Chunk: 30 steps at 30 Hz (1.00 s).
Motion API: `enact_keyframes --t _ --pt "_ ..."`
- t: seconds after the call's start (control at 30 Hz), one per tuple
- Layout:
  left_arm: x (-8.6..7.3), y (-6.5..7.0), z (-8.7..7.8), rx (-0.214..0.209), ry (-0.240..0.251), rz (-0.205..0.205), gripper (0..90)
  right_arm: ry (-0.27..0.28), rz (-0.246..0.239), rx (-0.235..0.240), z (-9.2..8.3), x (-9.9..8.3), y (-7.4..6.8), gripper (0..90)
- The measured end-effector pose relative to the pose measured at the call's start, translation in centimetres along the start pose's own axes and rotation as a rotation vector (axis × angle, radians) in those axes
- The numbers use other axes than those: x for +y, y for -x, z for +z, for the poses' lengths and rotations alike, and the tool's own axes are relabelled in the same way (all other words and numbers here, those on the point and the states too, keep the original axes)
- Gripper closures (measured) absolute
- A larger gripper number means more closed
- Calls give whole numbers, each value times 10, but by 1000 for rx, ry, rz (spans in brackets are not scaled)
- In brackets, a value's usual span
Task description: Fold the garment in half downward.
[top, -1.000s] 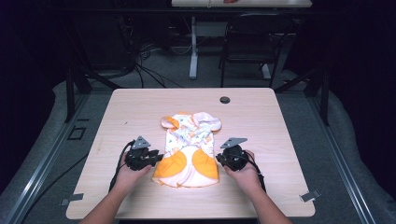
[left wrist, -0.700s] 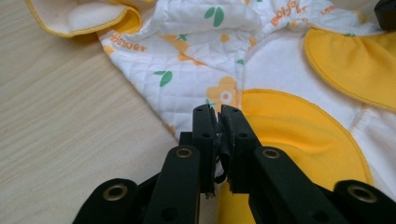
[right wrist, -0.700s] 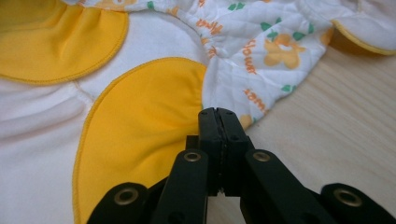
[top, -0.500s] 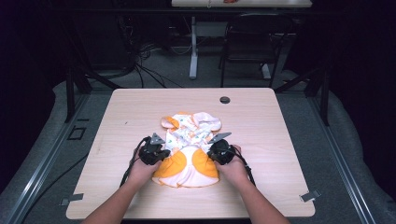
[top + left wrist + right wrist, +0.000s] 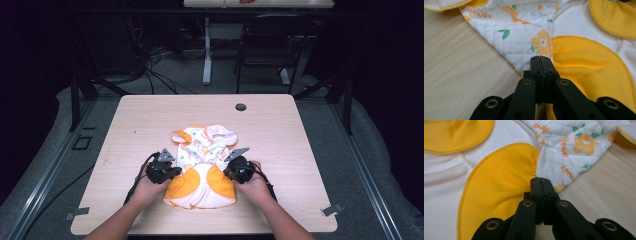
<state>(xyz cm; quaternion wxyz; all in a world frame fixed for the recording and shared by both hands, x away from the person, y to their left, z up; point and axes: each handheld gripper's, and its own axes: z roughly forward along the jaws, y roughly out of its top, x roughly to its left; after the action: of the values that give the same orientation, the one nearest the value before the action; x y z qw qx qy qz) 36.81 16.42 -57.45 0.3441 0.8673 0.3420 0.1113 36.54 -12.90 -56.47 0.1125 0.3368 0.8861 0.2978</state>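
A small quilted baby garment (image 5: 202, 165), white with orange flowers and yellow patches, lies flat near the front middle of the wooden table (image 5: 290, 135). My left gripper (image 5: 172, 172) sits at its left side edge and my right gripper (image 5: 227, 172) at its right side edge. In the left gripper view the black jaws (image 5: 540, 58) are pressed together where the garment (image 5: 524, 37) meets the wood, pinching its edge. In the right gripper view the jaws (image 5: 540, 180) are likewise pressed together on the garment (image 5: 499, 182) at its edge.
A dark round cable hole (image 5: 240, 107) sits near the table's far edge. Behind the table stand a black chair (image 5: 265, 45) and a white table leg (image 5: 206, 50). Bare wood stretches to both sides of the garment.
Both hands have moved inward from beside the garment to its side edges. Both sets of jaws now sit on the fabric.
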Motion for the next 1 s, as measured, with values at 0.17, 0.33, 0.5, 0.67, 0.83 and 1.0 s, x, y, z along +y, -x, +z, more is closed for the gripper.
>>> enact_keyframes --t 0.17,0.33,0.5,0.67,0.83,1.0 --pt "-7 8 -6 -16 2 4 900 -3 -15 23 -7 -9 -8 900" --pt "-17 20 -13 -45 4 -11 900 -15 -47 42 -16 -19 -20 900" --pt "-25 27 -18 -64 11 -8 900 -10 -39 65 -21 -27 -25 900" --pt "-30 33 -22 -78 16 -18 900 -6 -35 72 -24 -32 -28 900" --pt "-31 34 -22 -86 17 -23 900 -4 -38 78 -25 -34 -29 900" --pt "-31 35 -23 -89 9 -22 900 -6 -35 85 -25 -34 -30 900"
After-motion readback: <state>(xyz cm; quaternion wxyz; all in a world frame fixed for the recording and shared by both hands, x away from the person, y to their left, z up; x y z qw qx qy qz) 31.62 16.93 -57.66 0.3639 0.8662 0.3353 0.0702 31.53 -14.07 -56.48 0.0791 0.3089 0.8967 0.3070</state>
